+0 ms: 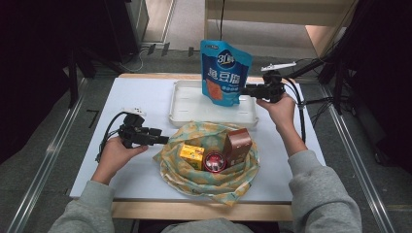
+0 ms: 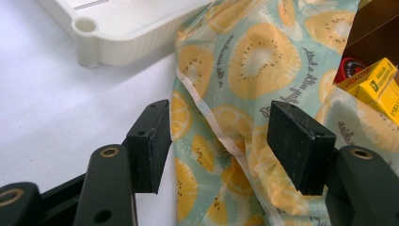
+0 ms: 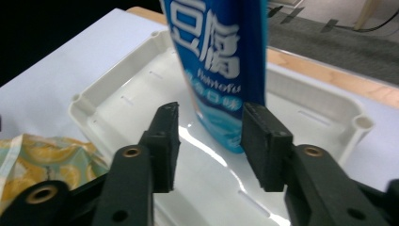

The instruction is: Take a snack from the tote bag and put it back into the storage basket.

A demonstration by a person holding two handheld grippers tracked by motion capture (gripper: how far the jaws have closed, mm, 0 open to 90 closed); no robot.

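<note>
Right claw [image 3: 209, 141] half open, w/ a visible gap betw. left pad and blue pouch [image 3: 221, 61]. Pouch stands upright in white tray [image 3: 117, 89], its low edge by the right pad; contact there can't be told. Tray sits on white tabletop [image 3: 47, 80]. Fruit-print cloth [image 3: 42, 155] at near left, next to the tray's near corner.

Printed large in white on the blue pouch [image 3: 221, 56]: Chinese characters 豆腐, beneath them small script resembling "Fishtofu". On the fruit-print cloth [image 2: 244, 70]: cursive lettering, too small to read.
</note>
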